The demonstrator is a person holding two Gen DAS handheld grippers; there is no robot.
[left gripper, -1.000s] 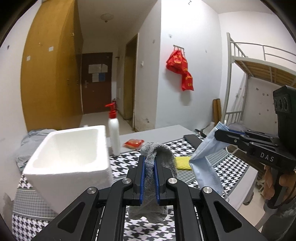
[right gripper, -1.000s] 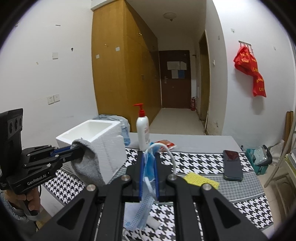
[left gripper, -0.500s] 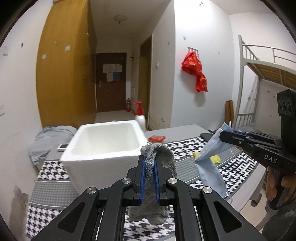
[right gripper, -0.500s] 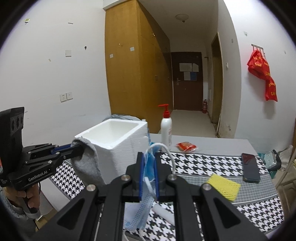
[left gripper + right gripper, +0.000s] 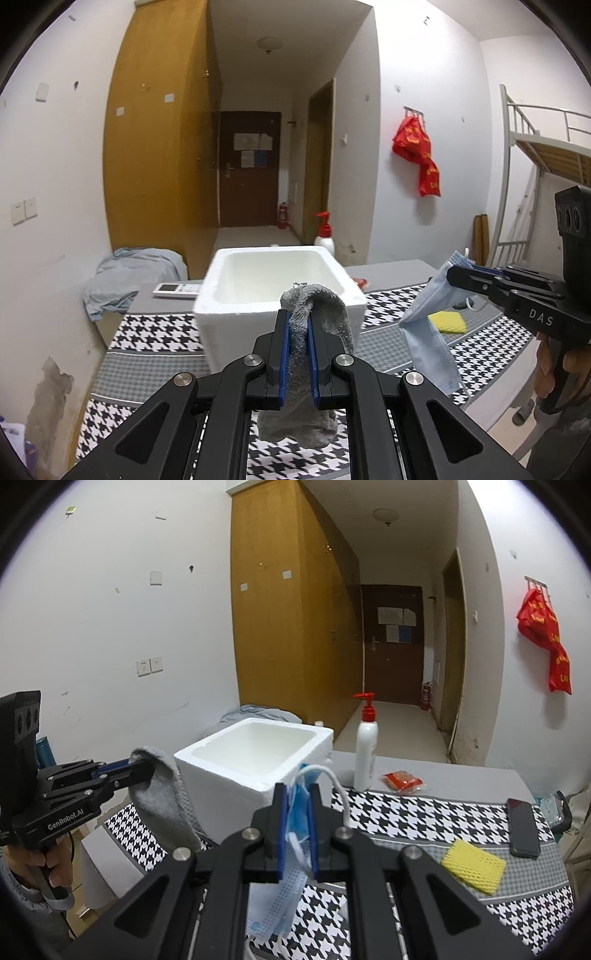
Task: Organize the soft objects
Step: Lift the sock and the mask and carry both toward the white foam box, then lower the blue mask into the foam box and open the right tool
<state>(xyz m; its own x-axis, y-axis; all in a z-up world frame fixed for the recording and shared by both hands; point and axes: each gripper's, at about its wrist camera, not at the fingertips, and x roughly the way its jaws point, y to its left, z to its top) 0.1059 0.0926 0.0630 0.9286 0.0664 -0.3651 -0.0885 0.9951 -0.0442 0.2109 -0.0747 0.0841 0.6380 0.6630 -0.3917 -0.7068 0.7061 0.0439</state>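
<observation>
My left gripper (image 5: 297, 319) is shut on a grey sock (image 5: 325, 310) that hangs from its jaws just in front of the white foam box (image 5: 236, 295). It also shows in the right wrist view (image 5: 142, 766), with the sock (image 5: 166, 805) left of the box (image 5: 229, 771). My right gripper (image 5: 297, 794) is shut on a blue face mask (image 5: 286, 893) that dangles above the table. In the left wrist view the right gripper (image 5: 460, 271) holds the mask (image 5: 428, 339) to the right of the box. A yellow sponge (image 5: 472, 866) lies on the houndstooth cloth (image 5: 406, 808).
A white pump bottle with a red top (image 5: 365, 749), a red packet (image 5: 402, 778) and a dark phone (image 5: 522, 827) sit on the table. A remote (image 5: 177, 289) and a blue cloth pile (image 5: 125, 277) lie left of the box. A bunk bed frame (image 5: 517, 177) stands at right.
Both grippers have swung left with sock and mask still held. The foam box now sits centred ahead of the left gripper and closer to the right one.
</observation>
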